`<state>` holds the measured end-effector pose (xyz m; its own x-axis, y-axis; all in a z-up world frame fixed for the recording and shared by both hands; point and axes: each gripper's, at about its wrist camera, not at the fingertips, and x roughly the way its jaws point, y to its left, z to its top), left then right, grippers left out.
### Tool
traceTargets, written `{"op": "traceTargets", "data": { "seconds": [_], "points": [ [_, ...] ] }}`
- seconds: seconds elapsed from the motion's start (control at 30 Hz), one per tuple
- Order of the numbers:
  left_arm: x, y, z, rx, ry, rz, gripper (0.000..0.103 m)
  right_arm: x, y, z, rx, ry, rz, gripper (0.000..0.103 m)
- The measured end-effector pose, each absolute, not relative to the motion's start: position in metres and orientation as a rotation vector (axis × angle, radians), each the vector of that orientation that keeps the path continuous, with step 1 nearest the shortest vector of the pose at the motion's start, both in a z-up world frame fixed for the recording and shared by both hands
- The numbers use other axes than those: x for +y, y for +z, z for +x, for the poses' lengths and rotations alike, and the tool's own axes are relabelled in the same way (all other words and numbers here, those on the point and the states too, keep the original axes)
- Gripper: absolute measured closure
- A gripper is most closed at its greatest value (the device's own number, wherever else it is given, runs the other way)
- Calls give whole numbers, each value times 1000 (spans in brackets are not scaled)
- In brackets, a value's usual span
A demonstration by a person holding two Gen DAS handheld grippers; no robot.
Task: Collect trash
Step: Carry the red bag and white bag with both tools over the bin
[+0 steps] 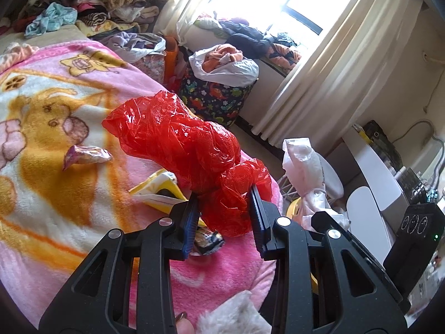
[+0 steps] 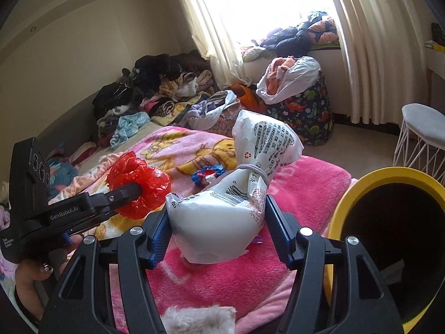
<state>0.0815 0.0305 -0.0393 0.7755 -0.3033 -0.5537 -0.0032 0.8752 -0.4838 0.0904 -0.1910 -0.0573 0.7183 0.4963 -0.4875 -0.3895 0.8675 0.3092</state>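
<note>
Under both tools, a bed [image 2: 306,183] with pink blanket. Right of right tool [image 2: 218,224], yellow bin [image 2: 345,203], mouth open toward it. Clenched in right tool: white bag [image 2: 222,214], tied at neck, lifted off the blanket. Clenched in left tool [image 1: 224,213]: crumpled red bag [image 1: 178,136], raised, rising ahead of the fingers. Ahead-left of left tool, on blanket: yellow wrapper [image 1: 158,192], smaller purple wrapper [image 1: 86,156]. Just below left tool, dark wrapper [image 1: 207,240].

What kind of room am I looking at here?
Most likely a lived-in bedroom: a bed under a pink cartoon blanket, heaped clothes along the wall, and a curtained window.
</note>
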Motion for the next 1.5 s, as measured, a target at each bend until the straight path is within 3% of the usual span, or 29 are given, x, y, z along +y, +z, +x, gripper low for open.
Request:
{"op": "traceTargets", "data": {
  "seconds": [1.5],
  "points": [
    [-71,-39,95,715,-349,-309,77,-293,-56,76,543,274,343,44]
  ]
}}
